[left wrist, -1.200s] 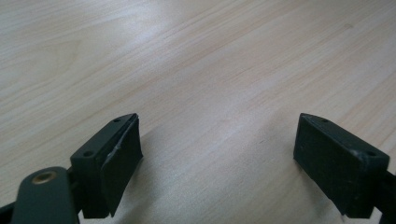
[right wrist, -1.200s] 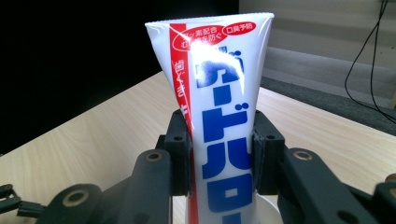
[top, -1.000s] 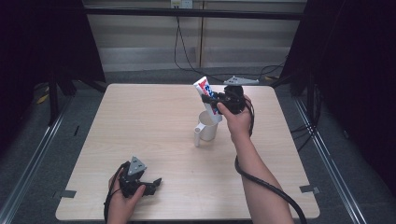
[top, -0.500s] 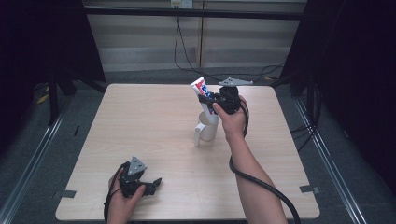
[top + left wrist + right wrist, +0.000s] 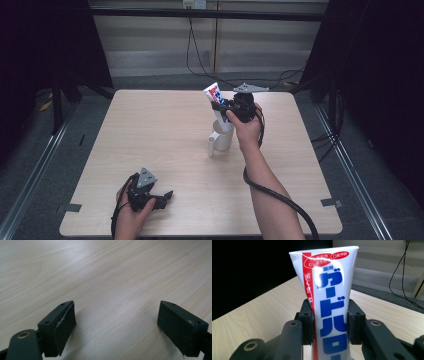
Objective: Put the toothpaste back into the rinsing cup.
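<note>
A white toothpaste tube (image 5: 212,93) with red and blue print stands almost upright, crimped end up, over a white mug (image 5: 223,143) near the table's middle. My right gripper (image 5: 219,107) is shut on the tube's middle. In the right gripper view the two pads press on the tube (image 5: 329,290) from both sides inside the right gripper (image 5: 330,326). The tube's lower end reaches the mug's mouth, and I cannot tell whether it is inside. My left gripper (image 5: 163,197) rests on the table at the front left, open, with bare wood between the jaws of the left gripper (image 5: 116,325).
The light wooden table (image 5: 150,125) has free room on every side of the mug. A black cable (image 5: 280,197) trails from the right gripper along the forearm. Beyond the far edge lie a grey floor and dark curtains.
The right forearm has shifted slightly while the gripper and the tube stay nearly in place above the mug. The left gripper has not moved.
</note>
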`<state>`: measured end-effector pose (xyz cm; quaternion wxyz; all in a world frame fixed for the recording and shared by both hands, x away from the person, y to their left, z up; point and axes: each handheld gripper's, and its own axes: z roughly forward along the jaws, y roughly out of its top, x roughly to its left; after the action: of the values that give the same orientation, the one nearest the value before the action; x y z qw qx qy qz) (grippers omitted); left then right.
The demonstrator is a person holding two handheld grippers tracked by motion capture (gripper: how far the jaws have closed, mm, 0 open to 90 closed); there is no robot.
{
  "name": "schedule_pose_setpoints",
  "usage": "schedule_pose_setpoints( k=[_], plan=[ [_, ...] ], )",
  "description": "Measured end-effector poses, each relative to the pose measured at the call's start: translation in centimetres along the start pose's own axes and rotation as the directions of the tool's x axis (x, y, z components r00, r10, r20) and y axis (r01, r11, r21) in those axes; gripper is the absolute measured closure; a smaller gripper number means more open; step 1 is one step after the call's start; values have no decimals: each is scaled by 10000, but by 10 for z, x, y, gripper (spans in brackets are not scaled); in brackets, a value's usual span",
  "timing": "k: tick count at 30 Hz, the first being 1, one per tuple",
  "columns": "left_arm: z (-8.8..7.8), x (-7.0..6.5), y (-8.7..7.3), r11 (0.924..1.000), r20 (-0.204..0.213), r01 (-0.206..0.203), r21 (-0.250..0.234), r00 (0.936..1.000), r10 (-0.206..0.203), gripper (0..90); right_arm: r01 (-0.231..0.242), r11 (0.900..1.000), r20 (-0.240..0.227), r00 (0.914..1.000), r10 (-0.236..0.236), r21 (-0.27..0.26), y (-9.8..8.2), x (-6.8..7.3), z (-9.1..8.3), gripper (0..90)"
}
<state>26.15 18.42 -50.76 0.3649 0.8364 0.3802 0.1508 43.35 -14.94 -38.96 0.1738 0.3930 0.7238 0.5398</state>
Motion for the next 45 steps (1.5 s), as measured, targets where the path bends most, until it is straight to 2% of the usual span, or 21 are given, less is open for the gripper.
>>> schedule_pose_setpoints(
  k=[24, 45],
  plan=[
    [0, 0, 0, 10000, -7, -9, -11, 10000, 9, 148, 100, 9997, 327, 9994, -107, 215, -10, -1, 2, 635],
    [0, 0, 0, 10000, 15, 16, -14, 10000, -16, 148, 271, 9974, 353, 9989, -295, 662, -34, 4, -1, 614]
  ],
)
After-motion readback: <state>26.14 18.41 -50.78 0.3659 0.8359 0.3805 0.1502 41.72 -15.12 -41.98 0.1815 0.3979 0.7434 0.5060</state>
